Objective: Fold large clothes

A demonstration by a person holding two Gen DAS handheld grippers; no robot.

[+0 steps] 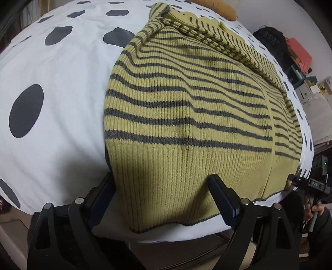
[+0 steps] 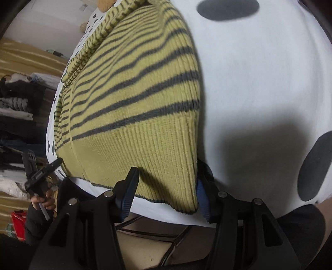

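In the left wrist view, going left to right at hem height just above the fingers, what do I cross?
Spotted bed sheet → left finger of the left gripper → ribbed hem of the striped sweater → its right finger → right gripper, at the sweater's right hem corner.

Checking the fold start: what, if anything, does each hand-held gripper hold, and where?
Nothing is clamped: both hand-held grippers, left and right, straddle the sweater's ribbed hem corners with open jaws.

Bare spotted sheet [image 1: 62, 87] left of sweater [image 1: 186, 99], open (plush [image 1: 217, 8] crowds far edge)
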